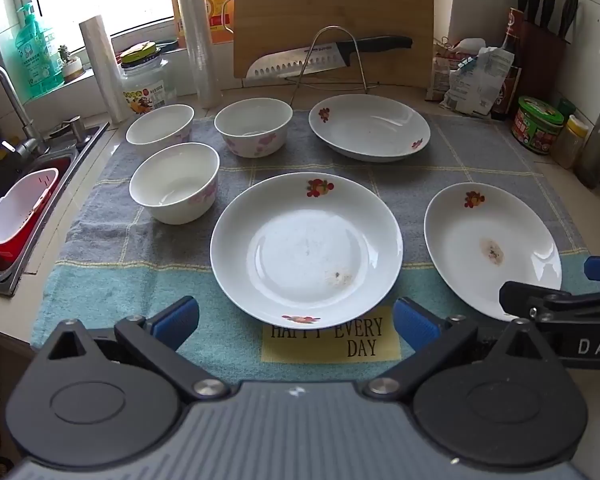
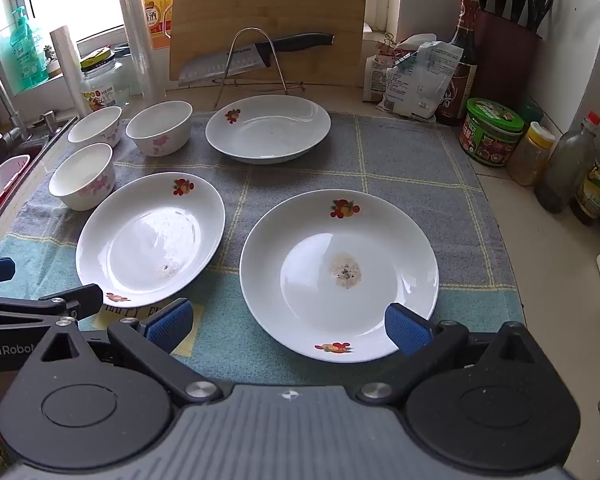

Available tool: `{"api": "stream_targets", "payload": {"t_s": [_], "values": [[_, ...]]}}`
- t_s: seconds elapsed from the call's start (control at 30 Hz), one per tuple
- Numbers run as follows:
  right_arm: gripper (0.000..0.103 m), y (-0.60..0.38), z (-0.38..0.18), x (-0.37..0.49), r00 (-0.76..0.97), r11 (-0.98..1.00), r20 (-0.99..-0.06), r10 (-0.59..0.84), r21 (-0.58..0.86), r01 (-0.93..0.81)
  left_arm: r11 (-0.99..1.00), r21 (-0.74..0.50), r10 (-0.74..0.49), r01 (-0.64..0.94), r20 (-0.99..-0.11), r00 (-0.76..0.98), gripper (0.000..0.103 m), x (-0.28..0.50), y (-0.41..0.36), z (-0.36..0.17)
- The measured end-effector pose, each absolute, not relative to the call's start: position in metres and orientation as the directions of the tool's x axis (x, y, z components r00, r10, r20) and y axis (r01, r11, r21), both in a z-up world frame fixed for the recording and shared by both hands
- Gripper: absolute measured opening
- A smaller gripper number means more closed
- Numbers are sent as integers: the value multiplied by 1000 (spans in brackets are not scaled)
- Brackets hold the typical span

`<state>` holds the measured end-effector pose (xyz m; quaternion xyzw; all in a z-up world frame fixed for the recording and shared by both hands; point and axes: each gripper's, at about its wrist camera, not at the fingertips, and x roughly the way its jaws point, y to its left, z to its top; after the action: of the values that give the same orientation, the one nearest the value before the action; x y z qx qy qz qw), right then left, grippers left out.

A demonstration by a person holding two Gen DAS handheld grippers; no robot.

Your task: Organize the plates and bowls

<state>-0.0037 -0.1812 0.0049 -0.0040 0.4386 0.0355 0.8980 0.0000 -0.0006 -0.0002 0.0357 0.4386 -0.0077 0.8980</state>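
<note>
Left wrist view: my left gripper (image 1: 296, 322) hangs low over the towel (image 1: 100, 280), fingers (image 1: 176, 320) spread wide, nothing held, lined up on the middle plate (image 1: 306, 252) at 12 o'clock, so I read that as its likely first pick. Right plate (image 1: 492, 248) sits at 2 o'clock, near but apart; back plate (image 1: 370, 126) far 12 o'clock by itself. Three bowls (image 1: 176, 182) cluster at 10–11 o'clock, separate, none nested yet. All dishes lie spread out singly, probably so each rim can be gripped. Right gripper's tip pokes in at 3 o'clock.

Right wrist view: my right gripper (image 2: 288, 328) also wide, empty, straddling the near rim of the right plate (image 2: 338, 274), one finger (image 2: 406, 328) over the rim; contact unclear. Middle plate (image 2: 150, 238) at 10 o'clock. Bottles (image 2: 568, 168) crowd the worktop (image 2: 540, 264) at 2 o'clock, so stacking toward the towel's middle looks safer. Nothing stacked yet.
</note>
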Motion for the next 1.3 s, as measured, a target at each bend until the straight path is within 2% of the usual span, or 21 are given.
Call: {"api": "stream_targets", "payload": {"t_s": [1.3], "values": [[103,-174,12,-10,630,997,-773,68,23,-79,998,45,11,39,-782,623,102,-7,10,5]]}}
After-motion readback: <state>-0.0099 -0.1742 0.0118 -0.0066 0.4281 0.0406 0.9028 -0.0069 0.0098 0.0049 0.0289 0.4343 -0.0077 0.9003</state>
